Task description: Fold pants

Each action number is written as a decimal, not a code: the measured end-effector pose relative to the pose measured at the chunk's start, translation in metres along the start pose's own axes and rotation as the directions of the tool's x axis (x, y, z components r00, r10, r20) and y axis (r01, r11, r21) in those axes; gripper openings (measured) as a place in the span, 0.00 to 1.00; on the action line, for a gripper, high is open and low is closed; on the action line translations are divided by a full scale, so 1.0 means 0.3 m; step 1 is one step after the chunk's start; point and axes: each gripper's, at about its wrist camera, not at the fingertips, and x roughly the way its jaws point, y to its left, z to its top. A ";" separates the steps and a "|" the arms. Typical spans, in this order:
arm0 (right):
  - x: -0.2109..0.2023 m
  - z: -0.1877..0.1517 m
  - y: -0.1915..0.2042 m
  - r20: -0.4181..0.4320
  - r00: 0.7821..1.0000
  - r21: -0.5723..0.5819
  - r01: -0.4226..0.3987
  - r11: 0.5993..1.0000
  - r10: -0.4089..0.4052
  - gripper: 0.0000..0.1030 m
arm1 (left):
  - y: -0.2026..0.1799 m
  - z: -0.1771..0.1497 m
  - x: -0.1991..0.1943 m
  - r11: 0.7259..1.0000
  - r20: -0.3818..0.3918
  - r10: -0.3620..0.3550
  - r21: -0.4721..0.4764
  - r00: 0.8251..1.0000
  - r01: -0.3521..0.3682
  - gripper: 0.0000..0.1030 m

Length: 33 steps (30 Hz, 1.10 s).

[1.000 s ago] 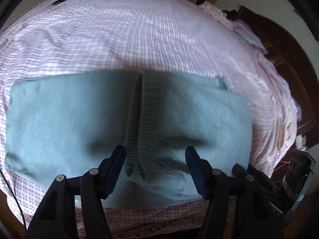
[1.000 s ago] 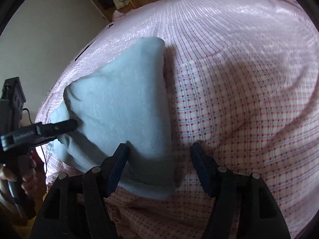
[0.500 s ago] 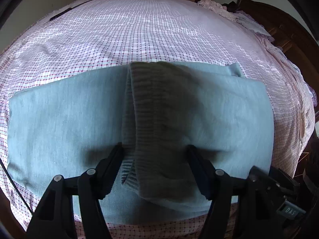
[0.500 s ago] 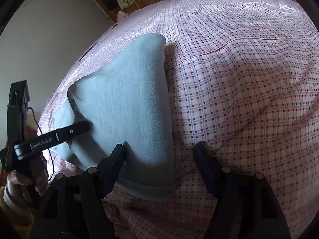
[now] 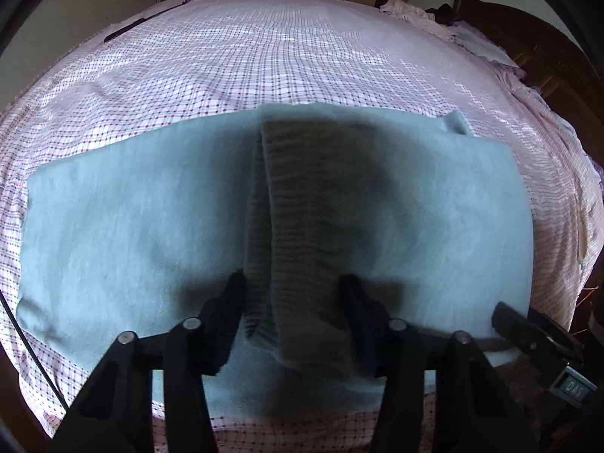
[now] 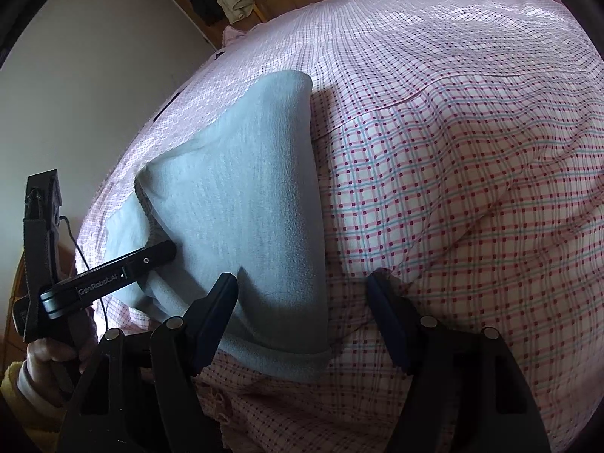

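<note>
Two black two-finger tongs fill the lower frame edges. The left gripper point(image 5: 292, 302) is closing around the darker ribbed band point(image 5: 302, 234), whether pinched yet I cannot tell; the right gripper point(image 6: 302, 302) gapes released over the near hem. Beyond, the soft pale blue fleece pants point(image 5: 132, 226) lie folded mid-frame on the pink checked bedsheet point(image 5: 283, 56). Light and limp, they are probably best taken at thick edges.

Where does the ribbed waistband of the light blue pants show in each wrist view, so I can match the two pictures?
Left wrist view: the ribbed waistband runs up the picture's centre, its near end between the closing jaws of the left tool.
Right wrist view: only a sliver of ribbing shows at the fold's left edge, above the left tool.
Shared landmark: the checked bedsheet.
</note>
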 end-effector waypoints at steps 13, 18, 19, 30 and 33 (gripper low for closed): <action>-0.148 -0.005 0.032 0.119 0.991 -0.004 0.063 0.998 -0.062 0.63 | -0.013 -0.011 -0.196 0.997 0.113 -0.050 0.068 0.992 0.042 0.21; -0.158 -0.012 0.052 0.122 0.991 -0.022 0.065 0.998 -0.062 0.63 | -0.012 -0.005 -0.288 0.995 0.185 -0.046 0.094 0.982 0.029 0.21; -0.157 -0.010 0.062 0.120 0.991 -0.031 0.069 0.997 -0.065 0.63 | -0.011 -0.003 -0.285 0.994 0.177 -0.063 0.100 0.982 0.046 0.21; 0.005 -0.001 0.160 0.004 0.988 -0.183 0.151 0.971 -0.153 0.63 | 0.024 -0.020 -0.132 0.994 0.049 -0.067 0.085 0.997 0.063 0.58; 0.052 -0.011 0.143 -0.042 0.984 -0.181 0.160 0.970 -0.171 0.63 | 0.043 -0.027 -0.113 0.994 0.032 -0.086 0.073 0.996 0.083 0.62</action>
